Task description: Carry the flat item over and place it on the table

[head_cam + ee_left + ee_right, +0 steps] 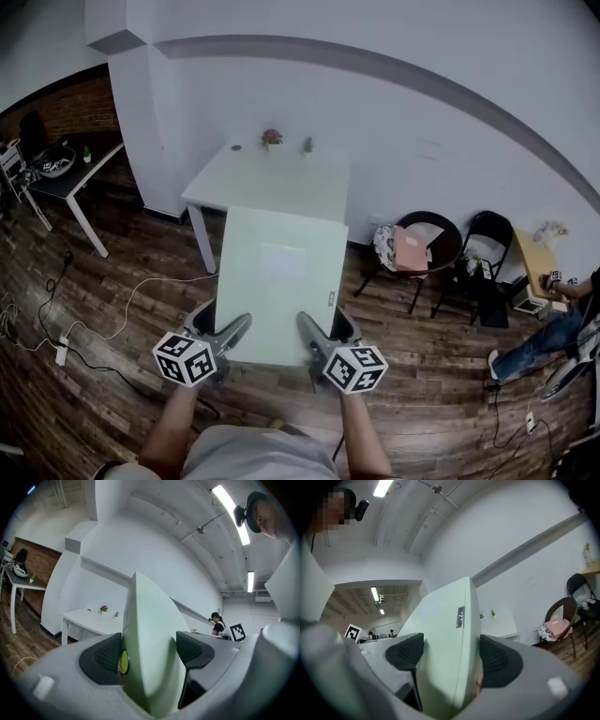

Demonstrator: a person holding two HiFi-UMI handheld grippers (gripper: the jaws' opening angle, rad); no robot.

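Note:
A pale green flat panel [279, 281] is held level in the air, its far edge overlapping the near edge of the white table [253, 178] in the head view. My left gripper [228, 333] is shut on the panel's near left edge, and my right gripper [314, 336] is shut on its near right edge. In the left gripper view the panel [152, 644] stands edge-on between the dark pads [105, 656]. The right gripper view shows the panel [447, 639] clamped the same way, with a small metal plate [460, 616] on its side edge.
Two small potted plants [272, 138] stand at the white table's far edge by the wall. A round chair with a pink cushion [412, 248] and a black folding chair [486, 253] stand to the right. A desk [75, 178] is at left. Cables [66, 328] cross the wooden floor.

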